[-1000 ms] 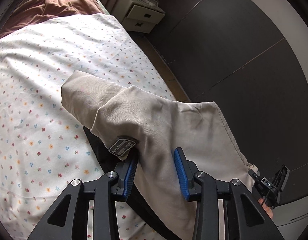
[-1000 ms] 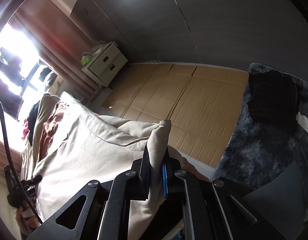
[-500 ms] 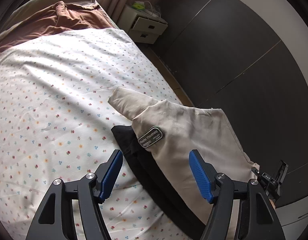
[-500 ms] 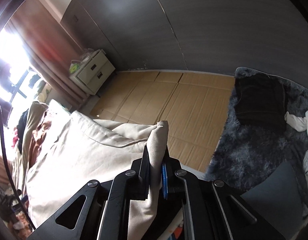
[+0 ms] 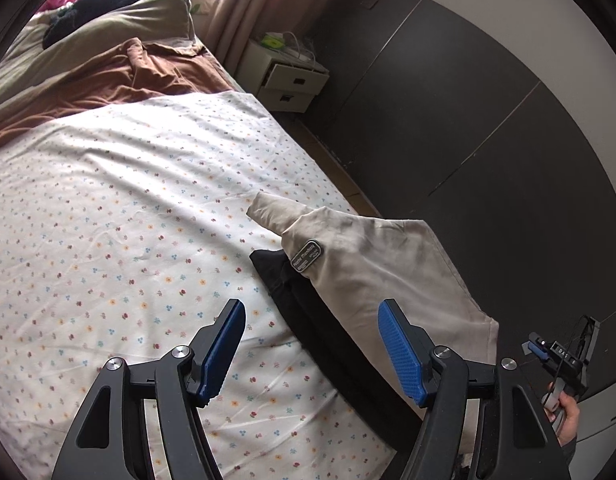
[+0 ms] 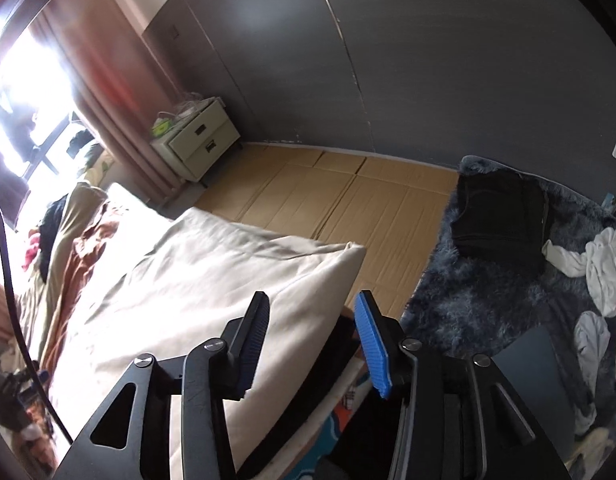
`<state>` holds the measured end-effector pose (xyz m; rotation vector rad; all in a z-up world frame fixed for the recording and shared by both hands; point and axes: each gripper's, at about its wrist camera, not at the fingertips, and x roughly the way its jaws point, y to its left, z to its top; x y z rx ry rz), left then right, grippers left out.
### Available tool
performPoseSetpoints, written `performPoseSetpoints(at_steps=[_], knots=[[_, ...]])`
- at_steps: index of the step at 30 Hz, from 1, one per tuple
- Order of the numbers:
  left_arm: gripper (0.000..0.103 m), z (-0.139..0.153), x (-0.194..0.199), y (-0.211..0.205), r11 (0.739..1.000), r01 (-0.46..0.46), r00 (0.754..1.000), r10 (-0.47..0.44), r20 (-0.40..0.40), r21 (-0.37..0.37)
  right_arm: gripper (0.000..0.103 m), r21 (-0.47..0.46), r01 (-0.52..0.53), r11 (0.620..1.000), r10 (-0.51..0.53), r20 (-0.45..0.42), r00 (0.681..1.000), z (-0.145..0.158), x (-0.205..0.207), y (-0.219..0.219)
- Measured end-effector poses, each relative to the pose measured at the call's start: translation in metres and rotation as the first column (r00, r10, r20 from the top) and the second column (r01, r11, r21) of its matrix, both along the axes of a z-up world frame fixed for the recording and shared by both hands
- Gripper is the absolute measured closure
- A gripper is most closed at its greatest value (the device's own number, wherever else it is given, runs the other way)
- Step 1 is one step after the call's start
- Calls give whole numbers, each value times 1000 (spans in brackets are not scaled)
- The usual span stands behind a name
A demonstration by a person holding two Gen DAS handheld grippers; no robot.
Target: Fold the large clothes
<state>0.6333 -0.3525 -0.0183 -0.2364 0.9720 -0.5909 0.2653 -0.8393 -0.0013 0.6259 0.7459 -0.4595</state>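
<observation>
A beige garment (image 5: 371,256) with a dark label patch lies folded at the right edge of the bed, on top of a black garment (image 5: 304,304). My left gripper (image 5: 311,344) is open and empty, just short of both. In the right wrist view the beige garment (image 6: 212,280) lies spread over the bed. My right gripper (image 6: 311,340) is open over its near corner and holds nothing.
The bed has a floral sheet (image 5: 120,208), with a brown blanket (image 5: 120,76) and pillows at its head. A white nightstand (image 6: 200,140) stands by the curtain. Cardboard covers the floor (image 6: 339,200). A shaggy dark rug (image 6: 487,292) carries black and white clothes.
Both grippers let go of the beige garment and opened. It dropped onto the bed edge over the black garment. The left gripper drew back.
</observation>
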Motion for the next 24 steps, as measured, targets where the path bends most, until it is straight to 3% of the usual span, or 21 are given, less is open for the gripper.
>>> performPoseSetpoints(at_steps=[2,4,7,14,22,24], knots=[[28,15,-15,6,1000,6,1000,-6,27,-3,44,-7,-15,1000,15,12,1000,11,-10,12],[16,29,-31,15,1000,8,998,-8,62,-6,42,-15,-38,999,38,18,999,22,-19,27],[6,53,-56,30,1000,9,993,-8,114,-11,29,-39,-64,997,66,37,997,39,-33,49],[4,92,-108,69,1000,-4,984,8,179,-27,15,-57,-112,992,117,97,988,68,-63,94],[3,118,-174,114,1000,-24,961,21,276,7,11,-117,-157,981,172,136,976,95,-106,158],[1,124,-194,128,999,-32,952,29,304,6,4,-138,-168,976,187,144,972,101,-119,176]])
